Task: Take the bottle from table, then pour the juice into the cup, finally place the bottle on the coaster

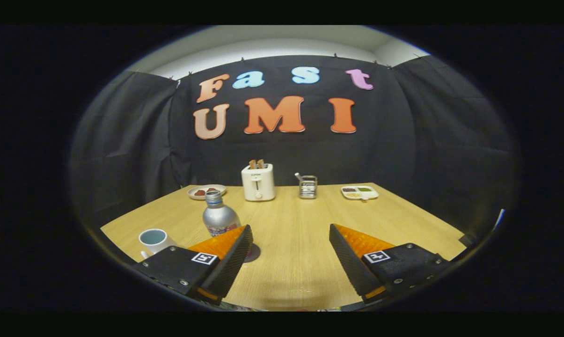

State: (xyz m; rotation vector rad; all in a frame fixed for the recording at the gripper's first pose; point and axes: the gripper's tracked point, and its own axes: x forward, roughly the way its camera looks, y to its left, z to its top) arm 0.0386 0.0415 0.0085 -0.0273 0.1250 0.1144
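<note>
A: Where does the hand-held gripper [291, 239] stand?

B: Its two fingers are spread wide with bare wood between them, gripping nothing.

A: And the bottle?

B: The silver metal bottle with a printed label and screw cap [220, 216] stands upright just behind the tip of the left finger, which hides its foot. It is outside the gap, not between the fingers. A dark round coaster [254, 253] peeks out beside that same finger; whether the bottle rests on it cannot be told.

A: The cup?

B: The white mug with a pale blue inside [154, 240] sits left of the bottle, near the table's edge.

A: The surface?

B: A light wooden table [296, 262], walled by black cloth.

A: Farther back?

B: Along the far edge: a small plate with red pieces [206, 191], a white toaster holding toast [258, 182], a metal wire holder [308, 186], and a white divided tray of food [359, 192].
</note>
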